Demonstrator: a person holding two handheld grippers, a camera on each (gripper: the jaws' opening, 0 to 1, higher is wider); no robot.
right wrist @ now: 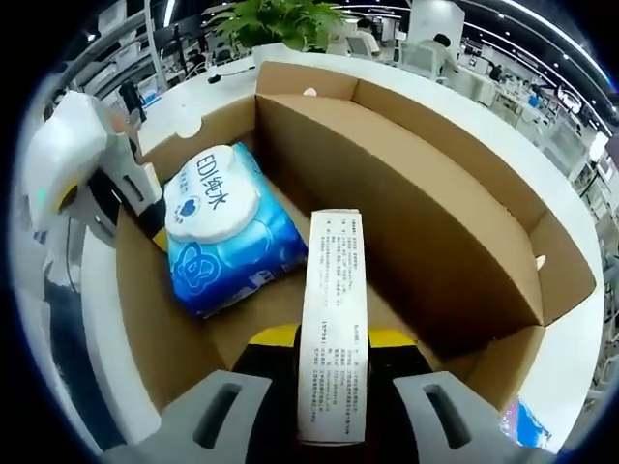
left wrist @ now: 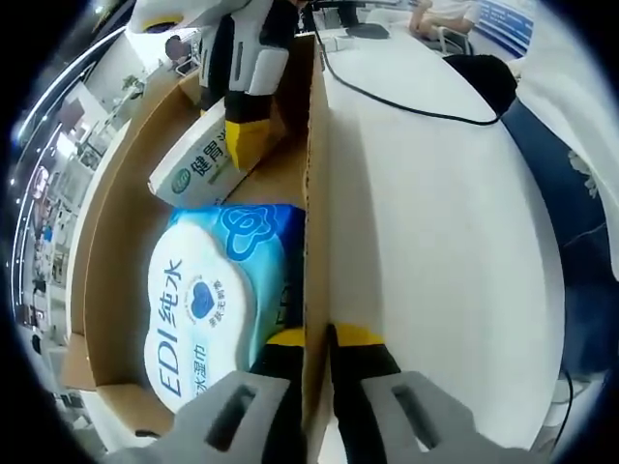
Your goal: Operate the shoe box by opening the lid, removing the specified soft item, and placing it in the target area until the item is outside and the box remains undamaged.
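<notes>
Brown cardboard forms the open shoe box (right wrist: pixel 426 242), which is set on a white surface (left wrist: pixel 435 242). Its side wall is pinched by the jaws of the left gripper (left wrist: pixel 317 340). Inside the box, a blue wet-wipe pack (right wrist: pixel 227 242) is seen lying flat; beside the pack, a slim white carton (right wrist: pixel 332 319) is clamped between the jaws of the right gripper (right wrist: pixel 332 338).

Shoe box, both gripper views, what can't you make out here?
- Slim carton, right gripper view: its near end sits between the right gripper jaws, and its small print is too small to read.
- Wet wipes pack, left gripper view: one edge hidden behind the box wall clamped by the left gripper.
- Box floor under both items: covered.
</notes>
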